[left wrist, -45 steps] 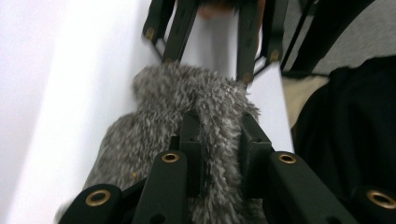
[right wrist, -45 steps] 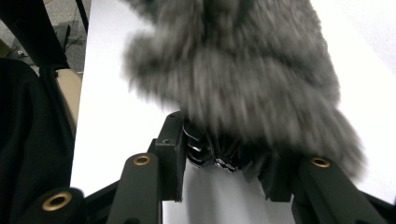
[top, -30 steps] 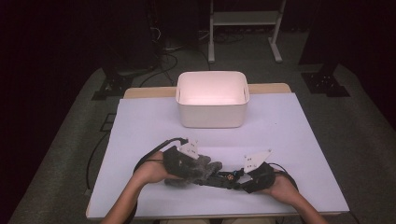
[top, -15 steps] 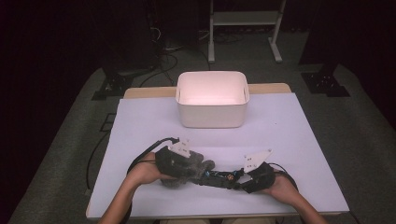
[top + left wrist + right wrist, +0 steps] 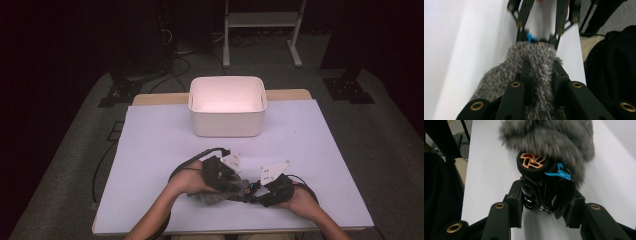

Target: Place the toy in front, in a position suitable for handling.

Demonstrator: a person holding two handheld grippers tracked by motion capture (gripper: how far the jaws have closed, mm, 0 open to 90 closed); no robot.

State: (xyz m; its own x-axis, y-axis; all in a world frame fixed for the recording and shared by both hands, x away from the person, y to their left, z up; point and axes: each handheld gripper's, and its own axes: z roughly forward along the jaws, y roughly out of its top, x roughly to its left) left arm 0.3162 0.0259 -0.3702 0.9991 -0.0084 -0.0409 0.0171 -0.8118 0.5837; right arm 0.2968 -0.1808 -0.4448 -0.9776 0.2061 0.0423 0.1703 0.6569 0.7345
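Note:
A black toy car (image 5: 544, 192) with blue trim and a gold wheel (image 5: 532, 162) lies between the jaws of my right gripper (image 5: 546, 197), which is shut on its body. A grey fuzzy cloth (image 5: 499, 77) covers the car's far end. My left gripper (image 5: 541, 67) is shut on that cloth, pinching its pile. In the high view both grippers meet tip to tip near the table's front edge: left gripper (image 5: 229, 184), cloth (image 5: 214, 198), car (image 5: 249, 190), right gripper (image 5: 256, 192). Most of the car is hidden under the cloth and jaws.
A white empty bin (image 5: 226, 107) stands at the back middle of the table. The table (image 5: 150, 145) is covered with a white sheet. Cables trail from both grippers. A dark garment shows at the table's near edge (image 5: 614, 75).
My left gripper first drew slightly left, then moved right with the grey cloth toward the right gripper and the car. The right gripper stayed put.

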